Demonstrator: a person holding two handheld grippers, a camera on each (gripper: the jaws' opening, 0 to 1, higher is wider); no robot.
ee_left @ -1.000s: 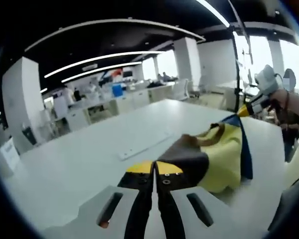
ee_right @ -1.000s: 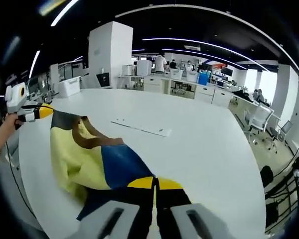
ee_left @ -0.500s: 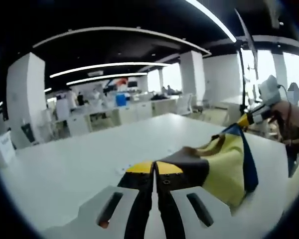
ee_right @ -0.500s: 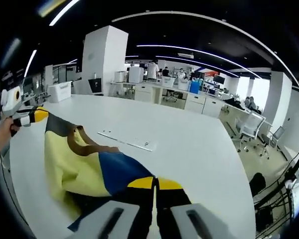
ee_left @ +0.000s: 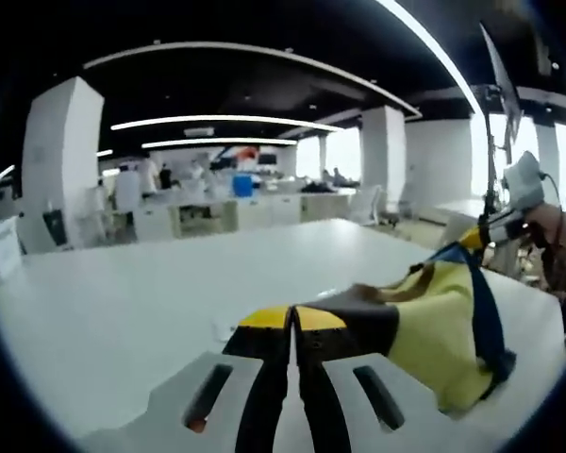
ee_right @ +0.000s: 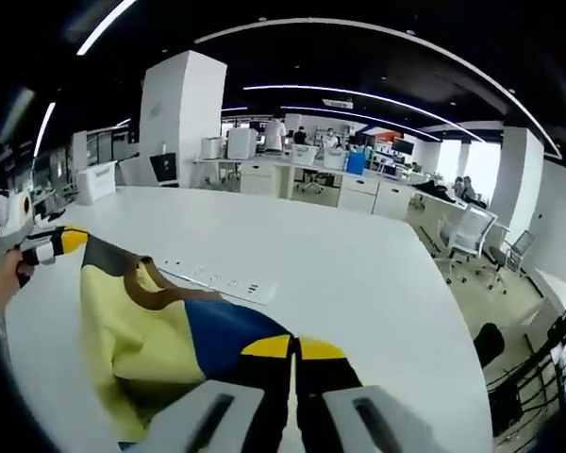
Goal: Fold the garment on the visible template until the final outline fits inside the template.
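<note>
Both grippers hold the garment [ee_right: 156,326] up off the white table [ee_right: 358,274], stretched between them. The left gripper [ee_left: 291,321] has its yellow-tipped jaws pressed together on a dark brown part of the cloth; the right gripper [ee_right: 293,349] has its jaws closed on the blue part. The garment is yellow with a blue panel and brown trim, and it sags in loose folds between the two grips, its lower folds hanging low toward the near edge of the table.

In the left gripper view the right gripper [ee_left: 481,236] appears at the far right, pinching the blue corner. In the right gripper view the left gripper [ee_right: 61,243] appears at the far left, with a hand [ee_right: 2,283] behind it.

A flat white strip with small dark marks [ee_right: 217,281] lies on the table just beyond the cloth, partly hidden by it. The remaining table surface is bare white. Past its far edge stand a white pillar [ee_right: 174,118], desks [ee_right: 292,175] with people, and office chairs [ee_right: 472,241].
</note>
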